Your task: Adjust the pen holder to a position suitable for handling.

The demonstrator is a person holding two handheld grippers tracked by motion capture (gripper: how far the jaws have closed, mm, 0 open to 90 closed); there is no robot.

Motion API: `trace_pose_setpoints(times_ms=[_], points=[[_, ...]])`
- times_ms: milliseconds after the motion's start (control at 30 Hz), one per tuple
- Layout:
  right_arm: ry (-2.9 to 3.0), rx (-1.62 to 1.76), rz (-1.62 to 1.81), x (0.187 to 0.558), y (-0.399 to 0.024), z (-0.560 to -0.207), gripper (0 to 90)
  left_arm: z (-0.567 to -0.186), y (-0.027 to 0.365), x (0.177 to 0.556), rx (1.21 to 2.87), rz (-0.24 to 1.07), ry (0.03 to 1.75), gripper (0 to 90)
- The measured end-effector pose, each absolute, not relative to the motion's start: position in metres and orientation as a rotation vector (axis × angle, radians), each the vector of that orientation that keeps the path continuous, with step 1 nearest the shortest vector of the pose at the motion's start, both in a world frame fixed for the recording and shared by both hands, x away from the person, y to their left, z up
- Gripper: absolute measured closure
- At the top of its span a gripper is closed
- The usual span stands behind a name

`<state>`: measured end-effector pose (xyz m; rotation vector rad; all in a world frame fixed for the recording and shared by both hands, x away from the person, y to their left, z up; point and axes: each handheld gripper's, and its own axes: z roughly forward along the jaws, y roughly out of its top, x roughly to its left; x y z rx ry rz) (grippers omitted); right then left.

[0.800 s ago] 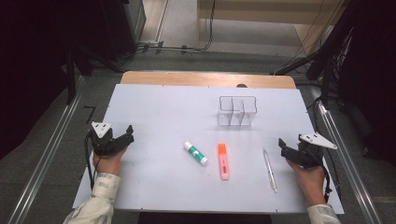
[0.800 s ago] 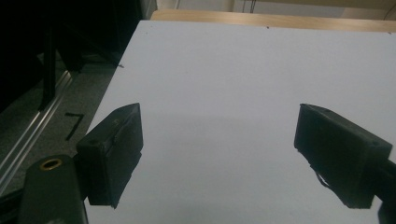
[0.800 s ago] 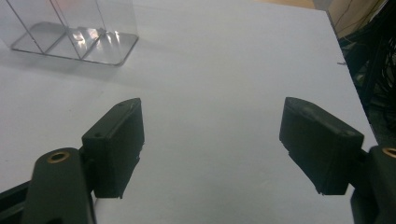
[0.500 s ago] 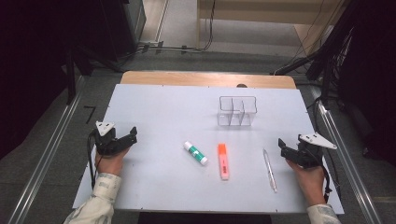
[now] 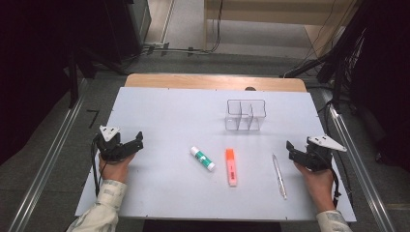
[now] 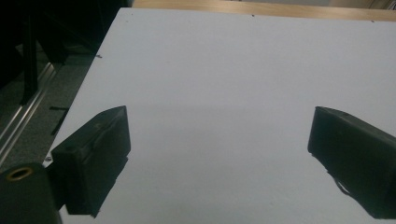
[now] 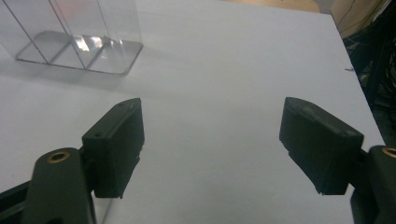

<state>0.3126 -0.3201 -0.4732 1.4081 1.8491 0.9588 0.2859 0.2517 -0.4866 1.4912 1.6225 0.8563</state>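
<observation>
My left gripper (image 5: 139, 140) rests on the white table top (image 5: 164, 111) at its left side, jaws wide open and pointing right. In the left gripper view the left gripper (image 6: 219, 119) has only bare white surface between its jaws. My right gripper (image 5: 290, 149) sits at the table's right side, open and pointing left. In the right gripper view the right gripper (image 7: 212, 106) is empty too. Between the two lie a white glue stick with a green label (image 5: 202, 158), an orange highlighter (image 5: 231, 166) and a clear pen (image 5: 279, 176).
A clear plastic organiser with three compartments (image 5: 245, 115) stands toward the back right, and the organiser (image 7: 79, 42) is close ahead of the right gripper. A wooden strip (image 5: 215, 82) runs along the far edge. Metal rails (image 5: 43, 169) flank the table.
The left gripper has edged slightly to the right. The right gripper and the objects have stayed where they were.
</observation>
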Motion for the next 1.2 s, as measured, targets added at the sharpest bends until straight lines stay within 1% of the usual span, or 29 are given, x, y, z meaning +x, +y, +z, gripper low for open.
trace_pose_setpoints(times_ms=[167, 267, 300, 333, 367, 467, 533, 567, 633, 667, 733, 833, 867, 900, 933, 1067, 1167, 1200], points=[[1.86, 1.386, 0.968, 0.317, -0.314, -0.47, 20.9, -0.487, 0.249, 0.286, 1.499, 0.861, 1.618, 4.9], [1.859, 1.386, 0.972, 0.319, -0.311, -0.47, 22.4, -0.487, 0.248, 0.287, 1.503, 0.865, 1.619, 5.3], [1.862, 1.385, 0.972, 0.32, -0.311, -0.47, 24.3, -0.487, 0.247, 0.287, 1.499, 0.864, 1.616, 6.1], [1.864, 1.381, 0.977, 0.323, -0.31, -0.469, 29.3, -0.486, 0.246, 0.287, 1.493, 0.871, 1.615, 10.0], [1.864, 1.381, 0.977, 0.323, -0.31, -0.469, 29.3, -0.486, 0.244, 0.288, 1.482, 0.876, 1.613, 10.0], [1.868, 1.387, 0.991, 0.331, -0.31, -0.469, 38.6, -0.483, 0.238, 0.291, 1.45, 0.892, 1.603, 27.7], [1.866, 1.399, 0.992, 0.337, -0.311, -0.469, 41.2, -0.479, 0.228, 0.298, 1.443, 0.897, 1.582, 36.4], [1.865, 1.401, 0.992, 0.339, -0.311, -0.469, 43.7, -0.477, 0.222, 0.301, 1.464, 0.908, 1.569, 41.9], [1.854, 1.422, 0.995, 0.346, -0.312, -0.469, 46.3, -0.475, 0.211, 0.307, 1.498, 0.916, 1.545, 48.4], [1.847, 1.431, 1.004, 0.35, -0.312, -0.469, 49.0, -0.474, 0.205, 0.311, 1.514, 0.916, 1.535, 52.0], [1.847, 1.447, 1.009, 0.358, -0.312, -0.469, 53.3, -0.473, 0.191, 0.319, 1.542, 0.914, 1.526, 61.4], [1.843, 1.45, 0.986, 0.368, -0.31, -0.472, 64.3, -0.47, 0.169, 0.332, 1.605, 0.889, 1.502, 78.2], [1.841, 1.455, 0.984, 0.37, -0.309, -0.472, 69.6, -0.47, 0.169, 0.332, 1.605, 0.889, 1.502, 83.0], [1.846, 1.458, 0.974, 0.374, -0.308, -0.474, 73.3, -0.467, 0.15, 0.342, 1.649, 0.876, 1.477, 86.6], [1.851, 1.463, 0.976, 0.378, -0.306, -0.475, 77.4, -0.465, 0.144, 0.346, 1.662, 0.871, 1.468, 89.7], [1.886, 1.452, 0.947, 0.392, -0.295, -0.478, 87.8, -0.456, 0.111, 0.365, 1.717, 0.818, 1.43, 90.0], [1.902, 1.437, 0.944, 0.4, -0.287, -0.475, 87.9, -0.455, 0.088, 0.38, 1.759, 0.767, 1.421, 90.0], [1.911, 1.43, 0.938, 0.403, -0.284, -0.474, 87.9, -0.455, 0.088, 0.38, 1.759, 0.767, 1.421, 90.0]])
